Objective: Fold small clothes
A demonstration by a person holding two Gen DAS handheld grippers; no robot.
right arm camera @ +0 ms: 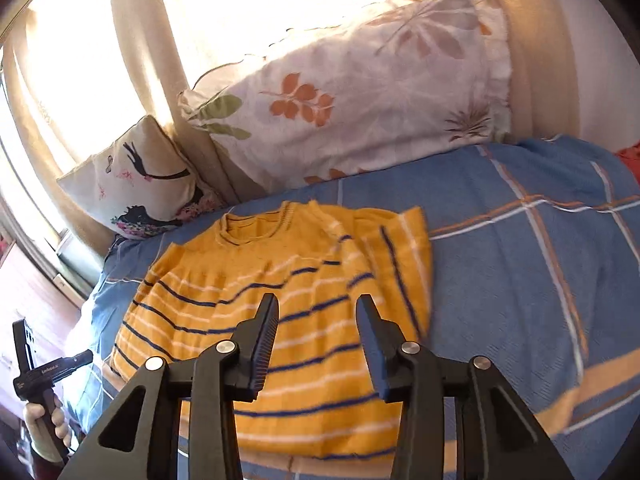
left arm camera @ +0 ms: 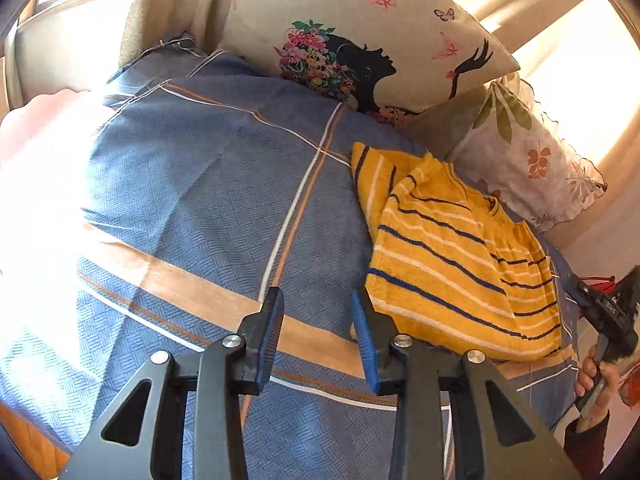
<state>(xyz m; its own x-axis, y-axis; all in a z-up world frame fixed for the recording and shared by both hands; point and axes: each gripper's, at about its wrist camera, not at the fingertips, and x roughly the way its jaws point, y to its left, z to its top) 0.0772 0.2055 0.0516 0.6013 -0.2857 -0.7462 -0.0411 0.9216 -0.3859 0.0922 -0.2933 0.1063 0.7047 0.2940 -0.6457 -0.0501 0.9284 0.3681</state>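
Yellow striped top (right arm camera: 280,320) lies partly folded on the blue bedspread (right arm camera: 520,260). Right gripper (right arm camera: 316,340) hovers above it, jaws apart, empty. Left gripper (left arm camera: 318,336), likewise apart, hangs over bare bedspread beside it; only that view shows the butterfly cushion (left arm camera: 360,32) whole.

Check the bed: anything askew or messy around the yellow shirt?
The yellow striped shirt lies mostly flat on the blue checked sheet, but one sleeve is bunched and folded over unevenly. Both grippers are open, holding nothing.
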